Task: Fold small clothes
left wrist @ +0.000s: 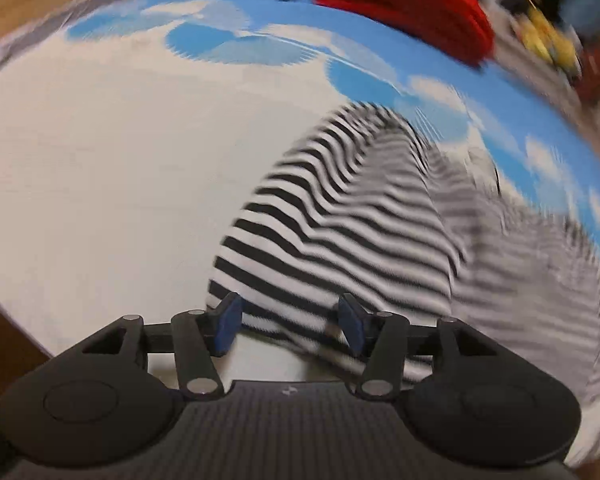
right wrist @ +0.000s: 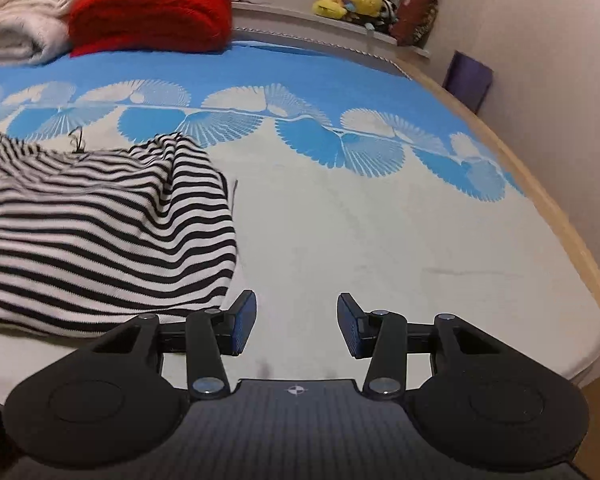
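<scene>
the striped top (right wrist: 100, 232) lies rumpled on the pale part of the bedspread (right wrist: 380, 240), and everything here hangs on where each gripper sits against that top.

left gripper (left wrist: 290, 326) first: it hangs right over the near hem of the striped top (left wrist: 340, 240), fingers apart, the cloth's edge showing in the gap between them. the pads don't look pressed on anything, so i call that open, not a grip. from those fingers the garment runs away and off to the right in the left wrist view, toward the blue fan band of the bedspread (left wrist: 100, 160).

right gripper (right wrist: 296, 326): fingers apart too, nothing between them but bare bedspread. the top's right edge lies just off its left finger (right wrist: 244, 320), near but not touching as far as i can tell. so the garment sits to the left of that gripper, and its stripes run roughly across the right wrist view.

so the left one is the nearer, already over the fabric; the right one needs to slide in toward the top's side edge, i reckon, before any fold begins.

beyond the striped top, toward the head of the bed, a red knit (right wrist: 148, 16) and a cream pile (right wrist: 20, 28) rest well apart from it. the left wrist view is smeared on its far side, so the top's far outline there is hard to read.
</scene>
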Available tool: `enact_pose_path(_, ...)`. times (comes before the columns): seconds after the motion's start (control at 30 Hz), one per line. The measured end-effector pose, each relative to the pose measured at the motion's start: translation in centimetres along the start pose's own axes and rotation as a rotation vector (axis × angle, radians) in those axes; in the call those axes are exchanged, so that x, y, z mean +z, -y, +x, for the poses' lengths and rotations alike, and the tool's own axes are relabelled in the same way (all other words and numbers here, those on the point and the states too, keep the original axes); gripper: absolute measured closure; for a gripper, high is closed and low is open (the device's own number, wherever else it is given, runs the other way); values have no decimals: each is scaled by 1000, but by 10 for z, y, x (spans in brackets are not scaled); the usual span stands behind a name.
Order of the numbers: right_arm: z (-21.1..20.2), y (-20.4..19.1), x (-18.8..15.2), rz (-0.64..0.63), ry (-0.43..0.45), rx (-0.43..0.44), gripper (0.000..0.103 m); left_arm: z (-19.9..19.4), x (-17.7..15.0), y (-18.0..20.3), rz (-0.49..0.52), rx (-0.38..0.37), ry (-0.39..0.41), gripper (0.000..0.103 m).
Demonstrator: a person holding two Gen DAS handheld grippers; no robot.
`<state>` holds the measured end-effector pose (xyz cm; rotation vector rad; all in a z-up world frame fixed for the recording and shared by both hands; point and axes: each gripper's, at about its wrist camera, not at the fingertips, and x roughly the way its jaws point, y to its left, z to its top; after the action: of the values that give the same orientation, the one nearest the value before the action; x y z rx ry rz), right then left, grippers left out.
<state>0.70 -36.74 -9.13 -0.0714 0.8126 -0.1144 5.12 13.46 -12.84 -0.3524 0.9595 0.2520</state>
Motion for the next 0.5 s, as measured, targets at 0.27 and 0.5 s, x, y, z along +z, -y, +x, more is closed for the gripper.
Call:
enact_pose_path(0.27,0,7,4,49,21,38,56,23,-3,-31,-232,-18,-100,44)
enact_pose_path(0.5,1,0,12,39,27,71,56,29,1,-36,-320,-42,-64,36)
